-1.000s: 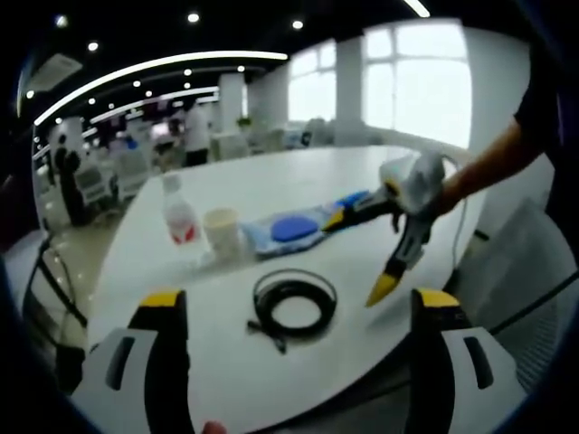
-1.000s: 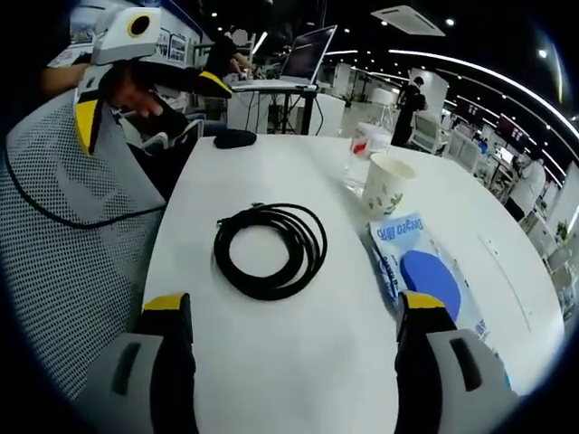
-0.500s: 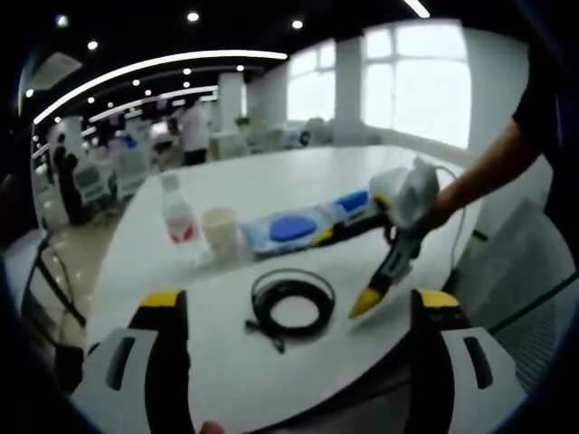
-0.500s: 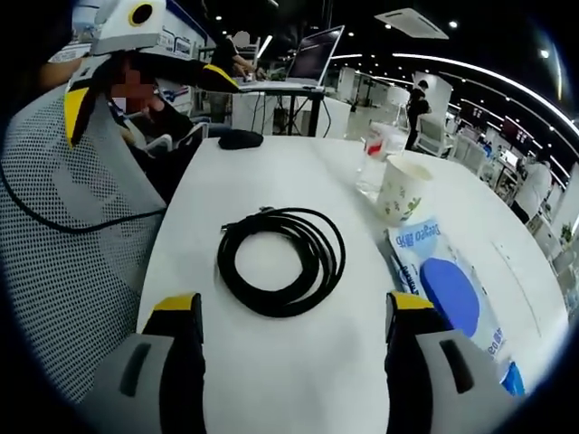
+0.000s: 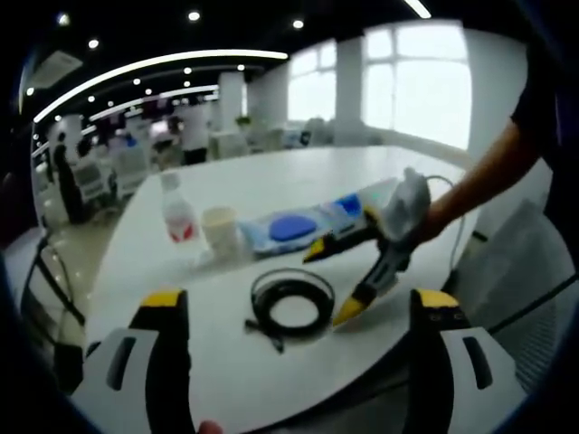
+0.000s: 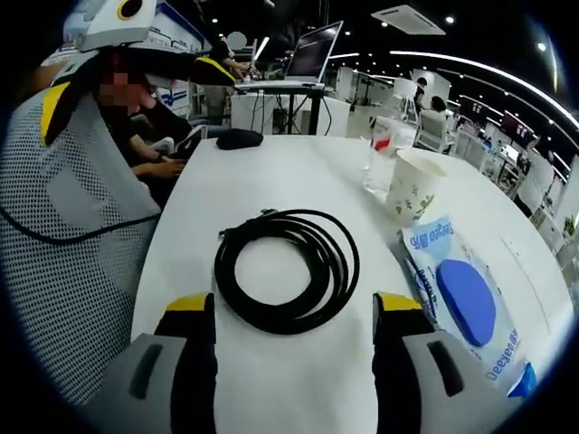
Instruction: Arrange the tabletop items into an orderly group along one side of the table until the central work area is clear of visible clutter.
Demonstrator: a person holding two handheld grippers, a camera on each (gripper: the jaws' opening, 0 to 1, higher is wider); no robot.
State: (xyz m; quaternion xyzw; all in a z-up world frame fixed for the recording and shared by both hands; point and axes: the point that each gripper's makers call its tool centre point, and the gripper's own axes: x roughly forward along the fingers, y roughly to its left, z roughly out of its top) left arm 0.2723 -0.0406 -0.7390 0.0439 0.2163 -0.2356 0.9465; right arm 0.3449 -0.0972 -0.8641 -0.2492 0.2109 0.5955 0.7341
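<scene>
While the right gripper (image 6: 294, 316) hangs with jaws apart just beside the coiled cable (image 6: 286, 269), the left gripper (image 5: 298, 312) sits likewise spread.

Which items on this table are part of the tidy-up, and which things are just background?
Job items: coiled black cable, paper cup, water bottle, blue wipes pack, right tool open and closing in on the cable.

Lying about: black mouse, laptop on a stand, mesh chair.
</scene>
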